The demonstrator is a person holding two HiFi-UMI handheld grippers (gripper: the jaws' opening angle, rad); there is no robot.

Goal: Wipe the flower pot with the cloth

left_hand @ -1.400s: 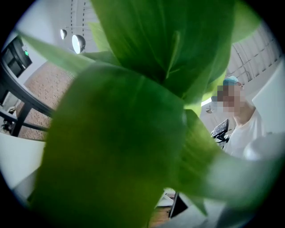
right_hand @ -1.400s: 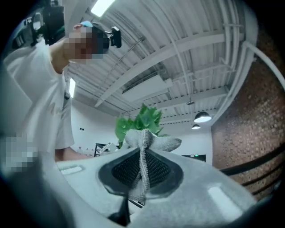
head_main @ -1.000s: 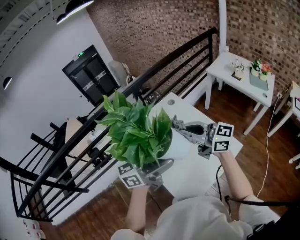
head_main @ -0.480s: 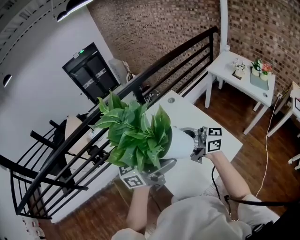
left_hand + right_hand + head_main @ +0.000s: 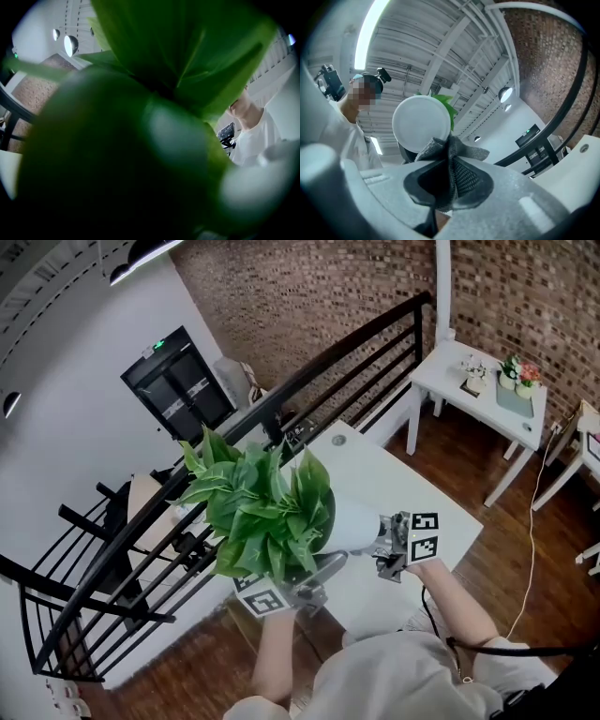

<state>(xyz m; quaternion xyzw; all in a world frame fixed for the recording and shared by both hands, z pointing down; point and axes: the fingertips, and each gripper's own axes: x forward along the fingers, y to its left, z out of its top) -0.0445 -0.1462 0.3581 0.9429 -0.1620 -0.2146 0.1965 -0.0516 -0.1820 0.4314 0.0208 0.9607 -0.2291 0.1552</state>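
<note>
A white desk [image 5: 427, 507] is seen from above, set beside a black railing [image 5: 281, 395]. Above the desk, a leafy green plant [image 5: 258, 507] in a white flower pot [image 5: 354, 521] is lifted off the surface and tipped onto its side. The leaves are turned toward the railing and the base is turned toward the person's right. The flower pot is grasped by the left tool [image 5: 323, 570], which reaches up from under the leaves. The left gripper view is almost wholly covered by the blurred green plant [image 5: 178, 51], so the jaws are not shown there. The right tool [image 5: 382, 545] is placed just at the base of the flower pot. In the right gripper view its jaws are clenched on a bunched grey cloth [image 5: 457, 161]. The cloth's upper fold is seen against the lower edge of the flower pot [image 5: 422, 123], whose round white underside faces the camera.
</note>
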